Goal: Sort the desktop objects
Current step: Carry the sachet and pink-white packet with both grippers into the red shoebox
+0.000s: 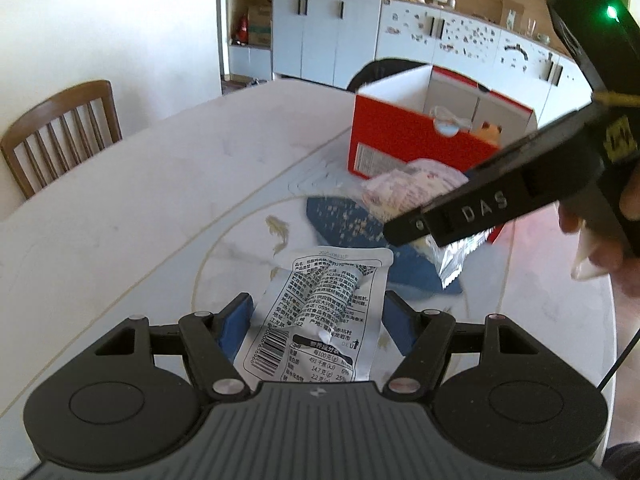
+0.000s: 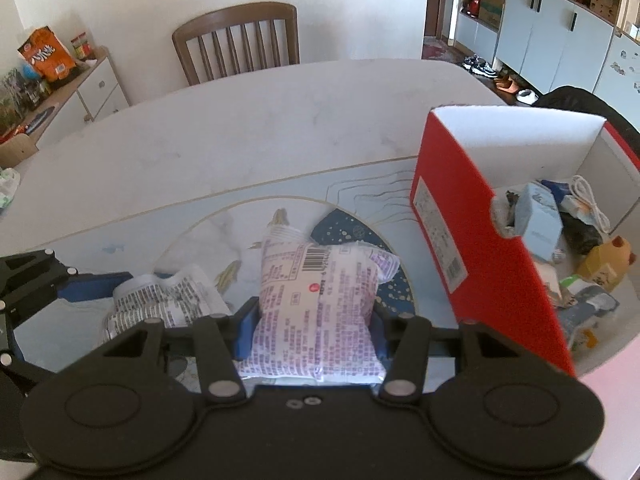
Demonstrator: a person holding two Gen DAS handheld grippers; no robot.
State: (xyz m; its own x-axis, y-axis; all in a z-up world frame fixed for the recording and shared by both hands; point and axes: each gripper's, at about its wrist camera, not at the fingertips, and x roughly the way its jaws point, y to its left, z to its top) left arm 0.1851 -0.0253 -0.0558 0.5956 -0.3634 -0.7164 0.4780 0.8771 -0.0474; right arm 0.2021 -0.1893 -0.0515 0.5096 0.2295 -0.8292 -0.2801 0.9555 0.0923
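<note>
**A:** White cabinets and a wooden chair [image 2: 240, 40] ring the pale counter [image 1: 140, 184], and the red box [image 2: 480, 240] stands open on it. Where do the packets sit?

**B:** Each is held. The left gripper [image 1: 316, 320] has its blue fingers [image 1: 236, 320] pinching a crumpled silver packet [image 1: 320, 304]. The right gripper [image 2: 316, 328] has its fingers [image 2: 248, 328] pressing the sides of a puffy white-and-purple packet [image 2: 320, 300]. Both packets look lifted clear of the counter, though I can't be sure.

**A:** How would you finish this well?

**B:** I'd carry the right packet over the red wall, high enough to clear the rim, and let go only once it is above the open inside. Bring the left one after, so the two grippers don't crowd each other; they are already close.

**A:** What does one view give that the other doesn't?

**B:** The right wrist looks down into the box: a pale blue carton [image 2: 538, 216], a white cable [image 2: 588, 200], a small yellow figure [image 2: 608, 264]. The left wrist shows the right gripper from outside, with part of a hand [image 1: 600, 240] on it, and a dark blue patch of printed mat [image 1: 352, 224] beneath.
</note>
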